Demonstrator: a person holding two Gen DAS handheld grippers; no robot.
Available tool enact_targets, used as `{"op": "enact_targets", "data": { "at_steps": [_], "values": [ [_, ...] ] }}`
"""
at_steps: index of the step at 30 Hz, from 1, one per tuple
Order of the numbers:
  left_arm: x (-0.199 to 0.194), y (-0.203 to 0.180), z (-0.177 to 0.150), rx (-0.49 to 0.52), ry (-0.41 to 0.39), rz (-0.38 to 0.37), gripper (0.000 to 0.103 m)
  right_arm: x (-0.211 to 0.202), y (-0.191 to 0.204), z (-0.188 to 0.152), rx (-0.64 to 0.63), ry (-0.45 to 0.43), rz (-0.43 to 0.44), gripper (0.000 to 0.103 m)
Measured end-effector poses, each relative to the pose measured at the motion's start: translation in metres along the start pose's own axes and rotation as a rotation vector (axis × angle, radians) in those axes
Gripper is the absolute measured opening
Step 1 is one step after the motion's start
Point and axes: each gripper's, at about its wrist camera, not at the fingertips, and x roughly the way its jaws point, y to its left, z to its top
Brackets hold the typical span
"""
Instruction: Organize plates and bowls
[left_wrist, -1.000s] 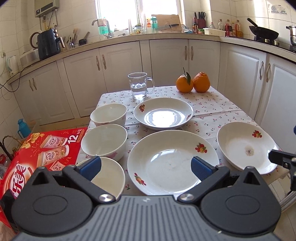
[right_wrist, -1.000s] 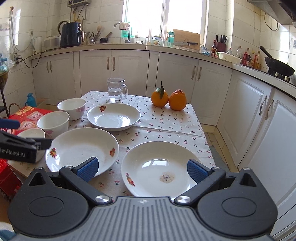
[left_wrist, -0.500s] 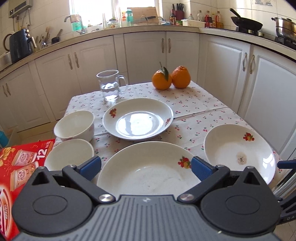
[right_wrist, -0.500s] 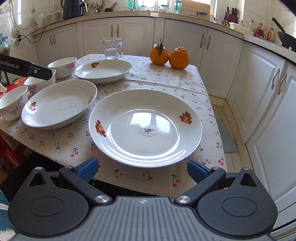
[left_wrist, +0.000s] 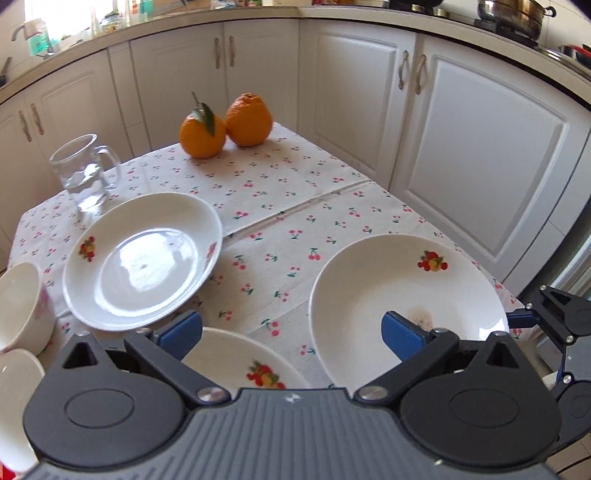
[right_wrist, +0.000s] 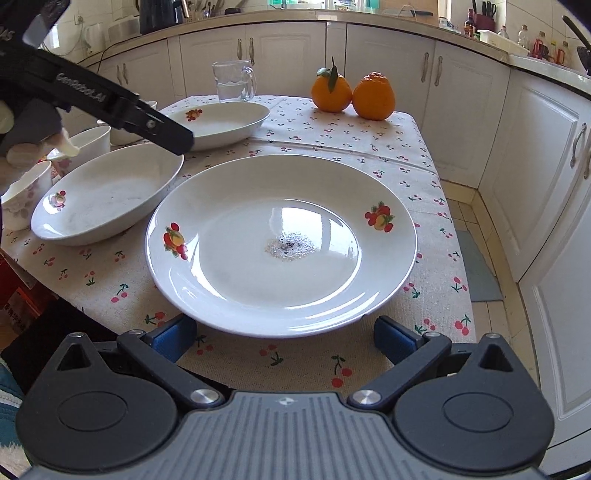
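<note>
Right wrist: right tongs (right_wrist: 282, 338) spread, dropped low since half second ago, near rim of plate (right_wrist: 280, 240) now just ahead. Left tongs (left_wrist: 290, 330) spread, swung right over bench (left_wrist: 295, 221); deep plate (left_wrist: 229, 365) beneath. Likely rim grasp next, stacking unstarted.

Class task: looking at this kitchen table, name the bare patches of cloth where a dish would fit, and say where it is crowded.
Free: the cloth between the two oranges and the near big plate, and the strip right of that plate. Crowded: the left side, where the bowls, deep plate, far plate and glass mug sit close together.
</note>
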Motion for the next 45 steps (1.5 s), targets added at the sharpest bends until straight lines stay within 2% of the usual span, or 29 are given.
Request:
{"op": "enact_targets", "data": {
  "at_steps": [5, 10, 14, 17, 20, 25, 34, 45],
  "values": [
    [0.036, -0.015, 0.018, 0.096, 0.066, -0.087, 0.102, -0.002, -0.007, -0.007, -0.021, -0.048, 0.023, 0.103],
    [0.071, -0.024, 0.025, 0.155, 0.167, -0.150, 0.101, -0.001, -0.010, -0.007, -0.036, -0.066, 0.033, 0.103],
    [0.086, -0.024, 0.026, 0.161, 0.223, -0.197, 0.094, 0.001, -0.010, -0.004, -0.050, -0.057, 0.042, 0.103],
    [0.092, -0.025, 0.028, 0.169, 0.240, -0.211, 0.085, 0.002, -0.011, -0.003, -0.053, -0.058, 0.045, 0.103],
    [0.093, -0.024, 0.030, 0.173, 0.246, -0.227, 0.080, 0.001, -0.010, -0.004, -0.056, -0.062, 0.045, 0.103],
    [0.092, -0.025, 0.034, 0.187, 0.257, -0.258, 0.070, -0.001, -0.008, -0.003, -0.076, -0.059, 0.062, 0.096],
    [0.096, -0.024, 0.040, 0.196, 0.257, -0.265, 0.070, 0.002, -0.009, 0.006, -0.089, -0.023, 0.054, 0.095],
    [0.118, -0.016, 0.071, 0.186, 0.223, -0.265, 0.070, 0.020, -0.032, 0.029, -0.096, -0.008, 0.052, 0.095]
  ]
}}
